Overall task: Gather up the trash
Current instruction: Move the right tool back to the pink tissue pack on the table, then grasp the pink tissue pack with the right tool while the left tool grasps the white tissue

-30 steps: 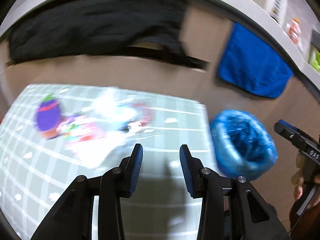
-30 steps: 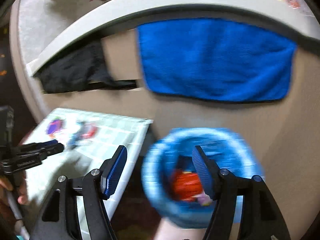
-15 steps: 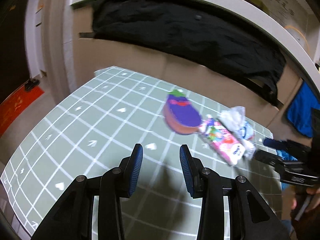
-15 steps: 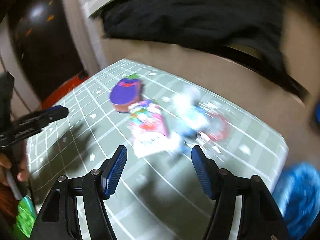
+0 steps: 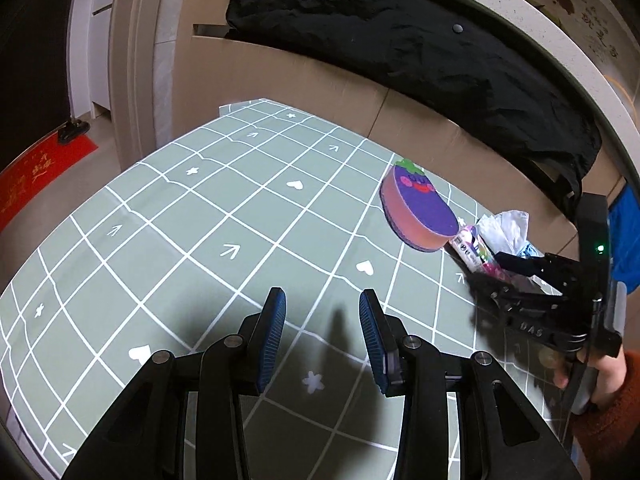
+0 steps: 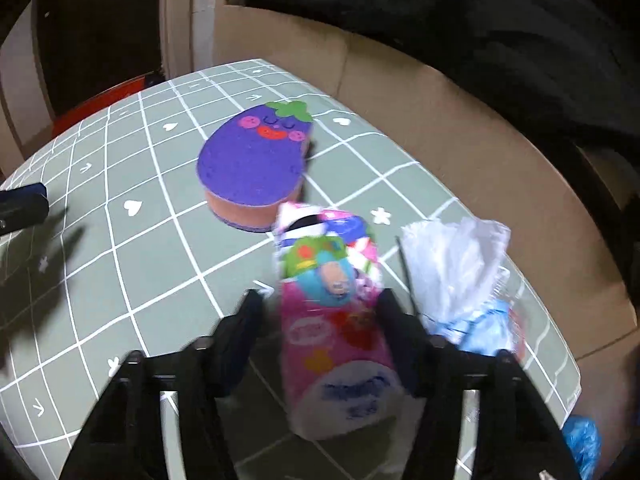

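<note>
Left wrist view: the left hand-held gripper [image 5: 322, 334] hangs half open and empty over the green grid table [image 5: 180, 240].

Right wrist view: the right hand-held gripper [image 6: 320, 320] is closing around a pink wrapper [image 6: 336, 332] lying between its jaws — just beside a crumpled white bag [image 6: 452, 264] and an eggplant sponge [image 6: 252, 160].

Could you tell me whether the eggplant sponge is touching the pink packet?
Cannot tell. In the right wrist view the pink packet overlaps the eggplant sponge edge, but blur hides whether they actually meet.
</note>
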Available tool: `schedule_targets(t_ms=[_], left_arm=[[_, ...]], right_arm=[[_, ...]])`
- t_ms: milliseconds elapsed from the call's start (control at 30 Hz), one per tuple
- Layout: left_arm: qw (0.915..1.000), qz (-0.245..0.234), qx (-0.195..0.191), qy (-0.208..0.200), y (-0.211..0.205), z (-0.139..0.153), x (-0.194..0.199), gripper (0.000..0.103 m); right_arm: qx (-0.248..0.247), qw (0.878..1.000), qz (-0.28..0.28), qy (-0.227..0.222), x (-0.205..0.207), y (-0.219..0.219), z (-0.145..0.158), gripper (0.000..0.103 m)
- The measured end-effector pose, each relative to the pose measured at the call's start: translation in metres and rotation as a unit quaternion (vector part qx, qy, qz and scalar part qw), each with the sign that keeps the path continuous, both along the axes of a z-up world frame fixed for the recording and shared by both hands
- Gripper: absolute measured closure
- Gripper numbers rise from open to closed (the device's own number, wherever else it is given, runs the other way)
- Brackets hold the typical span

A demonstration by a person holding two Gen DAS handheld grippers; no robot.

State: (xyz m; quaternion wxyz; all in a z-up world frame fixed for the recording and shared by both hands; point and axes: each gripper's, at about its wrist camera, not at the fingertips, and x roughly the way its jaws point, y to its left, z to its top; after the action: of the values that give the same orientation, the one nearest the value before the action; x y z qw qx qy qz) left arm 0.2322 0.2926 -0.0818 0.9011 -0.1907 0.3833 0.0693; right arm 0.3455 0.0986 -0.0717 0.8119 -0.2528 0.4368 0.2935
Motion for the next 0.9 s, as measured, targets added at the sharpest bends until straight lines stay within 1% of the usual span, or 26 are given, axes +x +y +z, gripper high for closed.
schedule_targets(t_ms=[33,100,200,267,333,400,433,567,633,733,833,900], left_arm=[[1.0000,-0.004,0.001,0.000,-0.003,0.001,0.002,0.064],[0.9999,-0.012,0.006,-0.002,-0.008,0.003,0.006,0.063],[0.9997,-0.022,0.010,-0.002,-0.019,0.007,0.015,0.064],[0.9994,-0.032,0.011,-0.003,-0.027,0.009,0.020,0.063],[0.9988,-0.047,0.012,-0.004,-0.040,0.012,0.025,0.063],[0.9981,-0.062,0.007,-0.004,-0.052,0.015,0.031,0.063],[0.9975,-0.070,0.005,-0.003,-0.059,0.015,0.035,0.063],[0.9954,-0.095,0.005,0.002,-0.092,0.016,0.048,0.063],[0.9935,-0.113,-0.003,0.002,-0.111,0.020,0.058,0.063],[0.9903,-0.137,-0.023,0.009,-0.140,0.023,0.078,0.063],[0.9878,-0.147,-0.051,0.010,-0.168,0.024,0.098,0.063],[0.9885,-0.143,-0.048,0.003,-0.185,0.025,0.111,0.063]], right_arm=[[0.003,1.000,-0.002,0.008,0.000,-0.005,0.003,0.061],[0.033,0.999,-0.003,0.033,-0.002,-0.017,0.014,0.075],[0.079,0.995,-0.010,0.056,-0.010,-0.040,0.033,0.082],[0.113,0.991,-0.015,0.063,-0.021,-0.061,0.048,0.082],[0.132,0.989,-0.026,0.066,-0.026,-0.077,0.056,0.083],[0.158,0.984,-0.047,0.074,-0.030,-0.099,0.063,0.083],[0.172,0.980,-0.063,0.079,-0.032,-0.117,0.066,0.083],[0.174,0.974,-0.127,0.069,-0.031,-0.167,0.061,0.083],[0.187,0.967,-0.154,0.075,-0.032,-0.192,0.058,0.083],[0.197,0.962,-0.177,0.068,-0.036,-0.219,0.056,0.083],[0.210,0.957,-0.190,0.066,-0.041,-0.239,0.055,0.083],[0.220,0.954,-0.194,0.068,-0.043,-0.249,0.056,0.083]])
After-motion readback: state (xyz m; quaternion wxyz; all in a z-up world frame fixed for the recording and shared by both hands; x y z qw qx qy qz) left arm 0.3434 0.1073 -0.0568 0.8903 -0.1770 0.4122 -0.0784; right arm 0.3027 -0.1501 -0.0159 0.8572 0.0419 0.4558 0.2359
